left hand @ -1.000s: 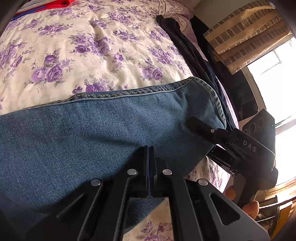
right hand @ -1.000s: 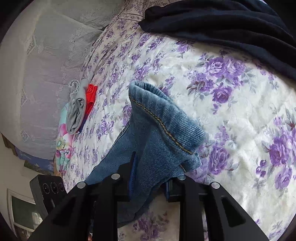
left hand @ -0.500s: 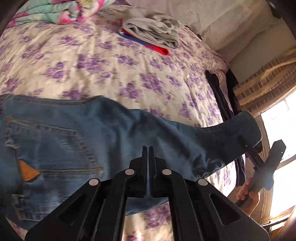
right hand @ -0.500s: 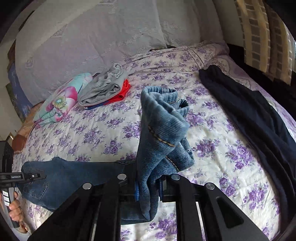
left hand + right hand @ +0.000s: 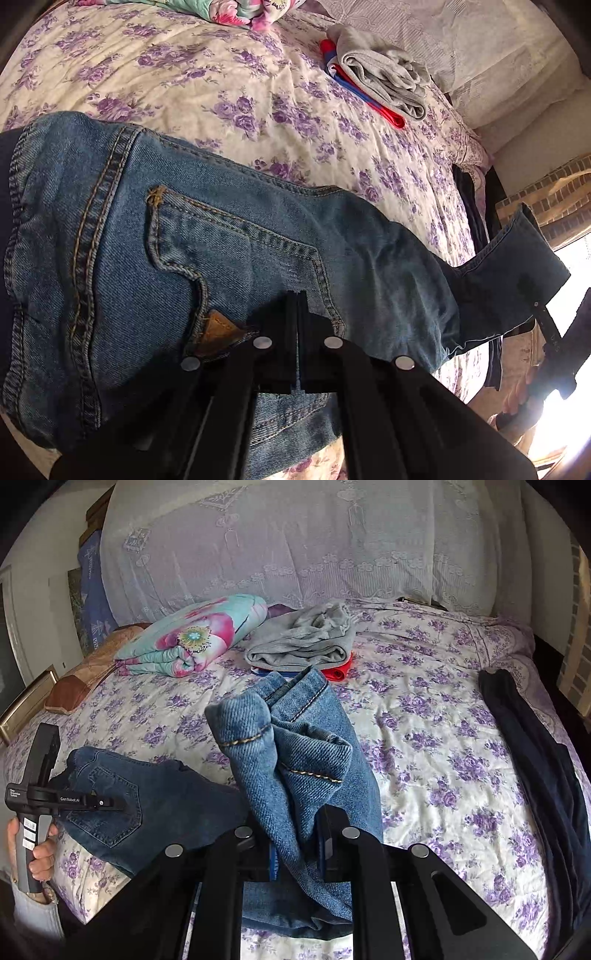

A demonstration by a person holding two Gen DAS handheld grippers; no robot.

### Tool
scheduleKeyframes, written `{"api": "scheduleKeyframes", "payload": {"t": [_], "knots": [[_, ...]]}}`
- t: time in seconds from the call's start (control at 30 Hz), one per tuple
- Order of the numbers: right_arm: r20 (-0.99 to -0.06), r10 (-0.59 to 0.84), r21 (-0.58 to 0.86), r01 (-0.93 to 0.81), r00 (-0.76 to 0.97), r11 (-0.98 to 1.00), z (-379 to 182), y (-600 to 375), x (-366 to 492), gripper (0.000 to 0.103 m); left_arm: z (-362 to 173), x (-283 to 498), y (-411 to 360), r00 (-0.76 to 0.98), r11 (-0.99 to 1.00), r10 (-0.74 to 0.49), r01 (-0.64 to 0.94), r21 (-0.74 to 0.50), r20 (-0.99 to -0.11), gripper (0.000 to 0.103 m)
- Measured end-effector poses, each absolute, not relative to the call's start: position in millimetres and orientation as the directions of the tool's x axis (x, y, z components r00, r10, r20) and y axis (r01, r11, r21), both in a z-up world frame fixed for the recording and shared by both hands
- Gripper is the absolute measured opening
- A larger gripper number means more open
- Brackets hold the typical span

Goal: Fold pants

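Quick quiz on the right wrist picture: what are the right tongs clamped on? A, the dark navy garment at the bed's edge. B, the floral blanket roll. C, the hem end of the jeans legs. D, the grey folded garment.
C: the right tongs pinch the bunched cuffs of the blue jeans, which stick up between the fingers; nothing else on the bed is near them.

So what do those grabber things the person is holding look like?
Both are matte black. The left gripper has a tall black camera block on top, small white lettering along its side, and a grey handle with a white sticker. A light knitted sleeve shows at that wrist. The right gripper has flat black arms with round silver rivets and blue pads inside its fingers.
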State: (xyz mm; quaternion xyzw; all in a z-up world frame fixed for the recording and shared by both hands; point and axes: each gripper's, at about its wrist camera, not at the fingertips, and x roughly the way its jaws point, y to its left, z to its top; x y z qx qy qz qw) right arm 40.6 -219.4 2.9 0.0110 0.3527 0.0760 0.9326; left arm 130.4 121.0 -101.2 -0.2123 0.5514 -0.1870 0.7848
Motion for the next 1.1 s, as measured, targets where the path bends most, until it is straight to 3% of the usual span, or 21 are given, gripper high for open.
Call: {"api": "scheduleKeyframes", "payload": {"t": [0.23,0.3,0.37,0.43,0.47,0.53,0.6,0.67,0.77,0.87,0.97,1.03,1.07,1.1], "knots": [[-0.753,0.253,0.068,-0.311,0.608,0.948,-55,-139,58,0.016,-101,129,118,0.325,0.844,-0.523,0.069,-0.532,-0.788,0.001],[-0.799,0.218,0.021,-0.337,0.56,0.941,-90,-114,61,0.016,-101,128,118,0.324,0.847,-0.518,0.07,-0.526,-0.791,0.001],[-0.775,0.16,-0.07,-0.335,0.612,0.94,-105,-100,54,0.018,-99,129,117,0.319,0.849,-0.517,0.076,-0.522,-0.794,0.001],[-0.773,0.17,-0.068,-0.346,0.611,0.936,-101,-97,48,0.025,-95,129,117,0.31,0.843,-0.528,0.08,-0.532,-0.791,0.001],[-0.779,0.208,-0.018,-0.352,0.592,0.936,-99,-101,49,0.034,-92,130,116,0.303,0.83,-0.548,0.085,-0.551,-0.78,0.001],[-0.783,0.253,0.039,-0.36,0.569,0.932,-95,-106,50,0.037,-80,132,108,0.304,0.808,-0.582,0.11,-0.579,-0.754,0.001],[-0.787,0.236,0.009,-0.371,0.57,0.928,-93,-102,48,0.044,-65,136,90,0.311,0.802,-0.594,0.153,-0.578,-0.742,0.001],[-0.788,0.254,0.007,-0.405,0.561,0.914,-89,-98,43,0.065,-53,141,66,0.299,0.786,-0.617,0.205,-0.583,-0.728,0.001],[-0.778,0.338,0.077,-0.454,0.53,0.888,-72,-100,25,0.071,-50,150,23,0.241,0.75,-0.659,0.278,-0.6,-0.713,0.001],[-0.77,0.409,0.151,-0.483,0.489,0.863,-54,-120,1,0.071,-61,154,-15,0.156,0.732,-0.666,0.324,-0.599,-0.729,0.001],[-0.743,0.376,0.162,-0.397,0.553,0.903,-36,-166,-20,0.07,-79,145,-38,0.104,0.741,-0.634,0.364,-0.564,-0.766,0.001],[-0.736,0.297,0.127,-0.307,0.608,0.943,-29,-197,-29,0.047,-93,140,-44,0.11,0.782,-0.574,0.367,-0.504,-0.811,0.001],[-0.739,0.267,0.125,-0.263,0.618,0.957,-28,-211,-29,0.028,-98,139,-45,0.111,0.784,-0.573,0.364,-0.503,-0.812,0.001],[-0.743,0.258,0.146,-0.226,0.618,0.963,-29,-224,-29,0.022,-101,138,-43,0.115,0.782,-0.579,0.36,-0.509,-0.807,0.001]]}}
